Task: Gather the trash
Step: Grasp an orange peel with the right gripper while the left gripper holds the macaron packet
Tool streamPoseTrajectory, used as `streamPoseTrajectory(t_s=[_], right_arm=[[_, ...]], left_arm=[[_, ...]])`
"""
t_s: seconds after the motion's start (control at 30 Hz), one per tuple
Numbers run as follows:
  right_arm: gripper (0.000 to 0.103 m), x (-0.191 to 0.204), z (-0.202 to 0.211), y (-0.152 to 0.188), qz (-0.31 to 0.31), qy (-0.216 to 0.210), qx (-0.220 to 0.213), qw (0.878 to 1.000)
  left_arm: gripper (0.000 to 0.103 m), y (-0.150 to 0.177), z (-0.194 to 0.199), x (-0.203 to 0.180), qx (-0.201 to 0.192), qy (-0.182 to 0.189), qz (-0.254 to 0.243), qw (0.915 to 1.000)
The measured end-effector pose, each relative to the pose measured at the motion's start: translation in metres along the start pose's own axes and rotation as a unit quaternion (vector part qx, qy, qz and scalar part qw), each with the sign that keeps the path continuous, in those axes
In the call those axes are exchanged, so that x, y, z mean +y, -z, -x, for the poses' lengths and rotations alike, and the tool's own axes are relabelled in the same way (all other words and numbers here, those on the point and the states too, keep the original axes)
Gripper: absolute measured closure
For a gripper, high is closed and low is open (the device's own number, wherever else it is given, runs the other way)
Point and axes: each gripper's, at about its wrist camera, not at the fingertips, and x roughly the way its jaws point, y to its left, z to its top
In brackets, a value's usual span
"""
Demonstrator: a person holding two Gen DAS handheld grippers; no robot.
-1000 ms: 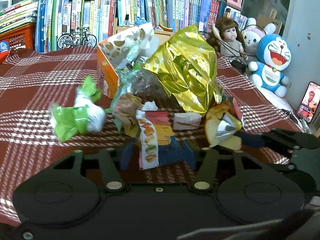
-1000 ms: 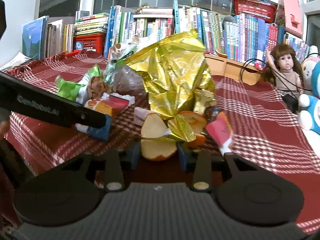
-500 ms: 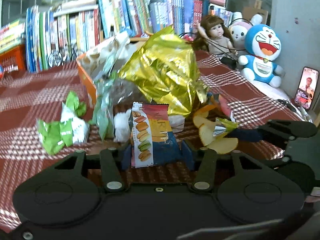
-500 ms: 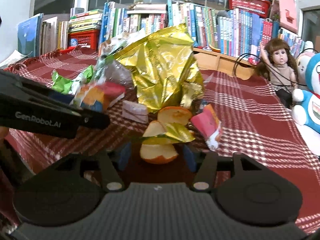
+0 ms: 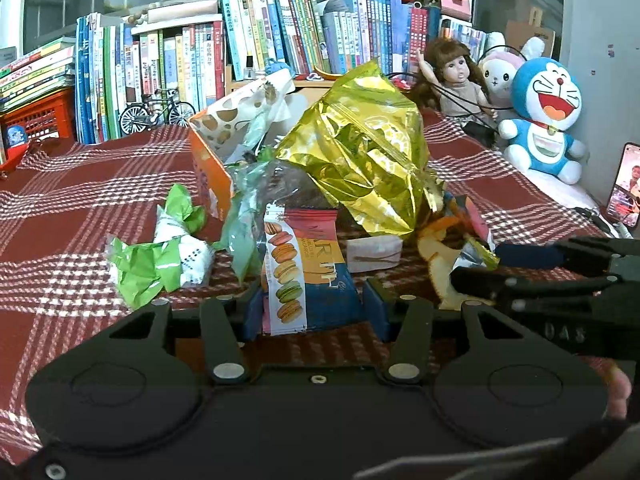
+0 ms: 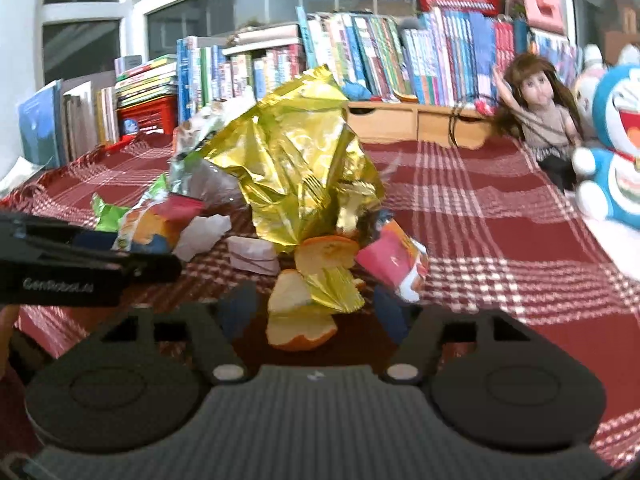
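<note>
A heap of trash lies on the red checked cloth (image 5: 72,216): a big gold foil bag (image 5: 360,168), an orange carton (image 5: 208,168), crumpled green-and-white wrappers (image 5: 160,256) and a small pale packet (image 5: 374,254). My left gripper (image 5: 314,312) is shut on a macaron snack wrapper (image 5: 304,276), which stands upright between the blue pads. My right gripper (image 6: 312,312) is open around an orange peel (image 6: 300,320) with a scrap of gold foil (image 6: 332,284) on it; its pads stand clear of the peel. A red wrapper (image 6: 392,264) lies just right of it.
Rows of books (image 5: 280,48) and a red basket (image 5: 36,120) line the back. A toy bicycle (image 5: 156,112), a doll (image 5: 460,84) and a blue plush toy (image 5: 544,116) stand at the rear and right. A phone (image 5: 626,184) leans at the far right.
The left gripper has closed on the macaron wrapper and raised it from lying flat to upright. The right gripper's fingers have spread wider around the orange peel.
</note>
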Motion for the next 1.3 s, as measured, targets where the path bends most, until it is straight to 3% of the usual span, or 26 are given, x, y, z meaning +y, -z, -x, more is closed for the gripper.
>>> streamPoseTrajectory(t_s=[0.03,0.07,0.17,0.27,0.67,0.73,0.8,0.83,1.03,1.1,1.3], right_arm=[[0.055,-0.001,-0.002,0.000,-0.006,-0.001,0.007,1.000],[0.068,-0.002,-0.004,0.000,-0.011,-0.001,0.012,1.000],[0.077,0.000,-0.004,0.002,-0.015,-0.001,0.007,1.000],[0.097,0.003,-0.001,0.002,-0.009,0.004,-0.001,1.000],[0.096,0.005,0.024,-0.002,-0.010,0.000,-0.028,1.000],[0.081,0.006,0.025,-0.001,-0.015,-0.006,-0.029,0.999],[0.039,0.012,0.024,0.003,-0.003,-0.009,-0.026,1.000],[0.036,0.018,0.023,0.005,0.011,-0.008,-0.024,1.000],[0.035,0.042,-0.005,0.013,0.077,0.028,0.011,0.997],[0.060,0.043,-0.012,0.015,0.073,0.038,0.018,0.996],[0.081,0.039,-0.004,0.009,0.052,0.038,0.005,0.998]], left_arm=[[0.054,0.000,0.001,0.000,-0.001,-0.001,0.000,1.0000],[0.054,0.000,0.002,0.001,-0.002,-0.001,0.000,1.0000],[0.054,-0.001,0.005,0.001,-0.007,-0.003,-0.003,1.0000],[0.054,-0.001,0.010,0.000,-0.013,-0.006,-0.006,0.9999],[0.054,0.005,0.045,-0.001,-0.033,0.011,-0.022,0.9992],[0.054,0.007,0.048,0.001,-0.031,0.008,-0.020,0.9993],[0.054,0.009,0.049,0.003,-0.029,0.004,-0.017,0.9994],[0.054,0.009,0.049,0.005,-0.029,0.003,-0.016,0.9995],[0.054,0.013,0.050,0.007,-0.026,0.000,-0.015,0.9996],[0.054,0.015,0.051,0.008,-0.025,-0.001,-0.015,0.9996],[0.054,0.017,0.053,0.010,-0.026,-0.005,-0.015,0.9995]])
